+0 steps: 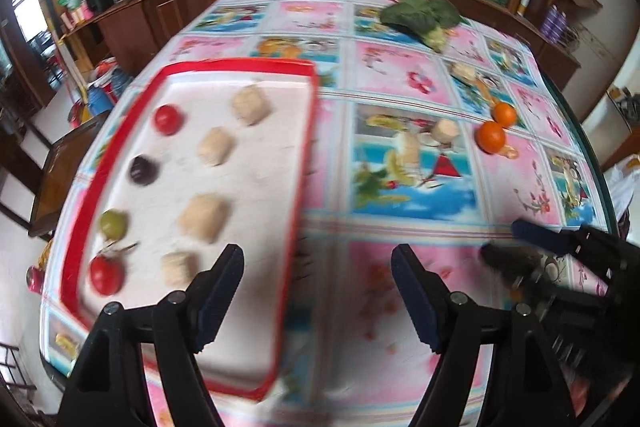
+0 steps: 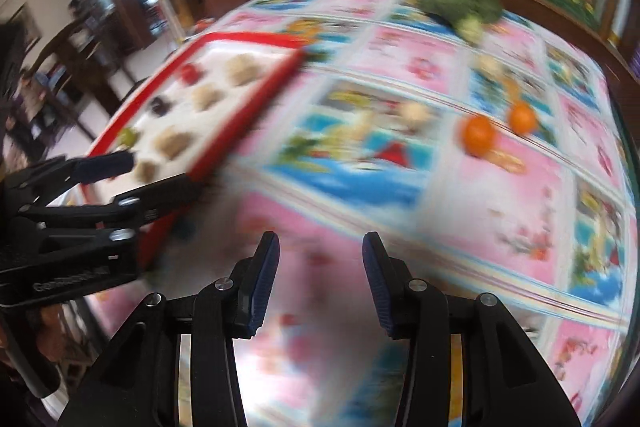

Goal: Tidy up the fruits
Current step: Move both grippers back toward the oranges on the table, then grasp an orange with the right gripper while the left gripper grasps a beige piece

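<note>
A white tray with a red rim lies on the left of the table. It carries a row of small fruits: a red one, a dark one, a green one and another red one, beside several beige chunks. Two oranges sit on the cloth to the right, also visible as the oranges in the right wrist view. My left gripper hangs open over the tray's near right edge, empty. My right gripper is open and empty above the pink cloth.
A leafy green vegetable lies at the far side of the table. A loose beige chunk and a bit of orange peel rest near the oranges. Wooden cabinets ring the back. The table's glass edge curves along the right.
</note>
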Demonstrator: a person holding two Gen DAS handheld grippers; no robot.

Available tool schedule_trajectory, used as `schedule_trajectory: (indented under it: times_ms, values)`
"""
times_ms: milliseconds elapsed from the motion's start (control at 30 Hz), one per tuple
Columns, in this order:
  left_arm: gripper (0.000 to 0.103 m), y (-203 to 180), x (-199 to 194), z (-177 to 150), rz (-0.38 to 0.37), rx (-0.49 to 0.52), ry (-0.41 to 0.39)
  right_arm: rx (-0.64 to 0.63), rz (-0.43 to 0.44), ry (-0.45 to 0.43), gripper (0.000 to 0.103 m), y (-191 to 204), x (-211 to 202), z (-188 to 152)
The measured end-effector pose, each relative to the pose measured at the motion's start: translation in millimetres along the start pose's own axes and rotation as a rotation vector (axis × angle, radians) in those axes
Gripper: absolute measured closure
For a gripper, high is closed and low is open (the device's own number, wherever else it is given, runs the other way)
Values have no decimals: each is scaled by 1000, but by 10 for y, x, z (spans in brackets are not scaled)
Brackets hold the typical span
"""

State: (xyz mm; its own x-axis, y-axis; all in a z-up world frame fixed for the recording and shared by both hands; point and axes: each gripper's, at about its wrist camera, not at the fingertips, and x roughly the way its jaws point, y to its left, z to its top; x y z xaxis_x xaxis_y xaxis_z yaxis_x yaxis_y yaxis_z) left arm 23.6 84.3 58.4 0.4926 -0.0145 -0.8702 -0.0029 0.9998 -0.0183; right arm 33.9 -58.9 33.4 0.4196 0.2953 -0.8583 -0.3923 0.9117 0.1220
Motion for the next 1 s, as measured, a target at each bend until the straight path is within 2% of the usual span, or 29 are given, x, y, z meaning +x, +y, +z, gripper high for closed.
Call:
schedule_trajectory:
  times_ms: [133, 267, 367, 533, 567, 633, 667, 767, 933, 1000]
  values:
    - [24, -266, 142, 154, -7, 45, 19, 84, -62, -9, 59, -577, 7, 95]
    - [24, -474, 323, 368, -6, 76, 34, 135, -75, -28, 56, -956, 101, 292]
    - [24, -573, 424, 487, 9, 101, 39, 148, -82, -47, 47, -1092, 203, 457]
    - [24, -681, 608, 647, 19, 130, 59, 139, -69, -25, 46, -1177, 476, 661]
    - [24, -696, 641, 677, 7, 124, 63, 132, -82, -23, 47, -1178, 521, 675]
    - [24, -742, 685, 729, -10, 119, 59, 119, -55, -24, 55, -1189, 566, 674]
    - [25, -774, 709, 757, -14, 118, 55, 114, -50, -36, 67, -1185, 546, 670]
    - [24, -895, 825, 823, -14, 141, 62, 104, -77, -54, 68, -1195, 466, 645]
    - [25, -1032, 1004, 879, -6, 148, 61, 136, -70, -71, 68, -1408, 315, 479]
    - [35, -1027, 1038, 892, -32, 120, 45, 142, -78, -67, 68, -1480, 265, 393]
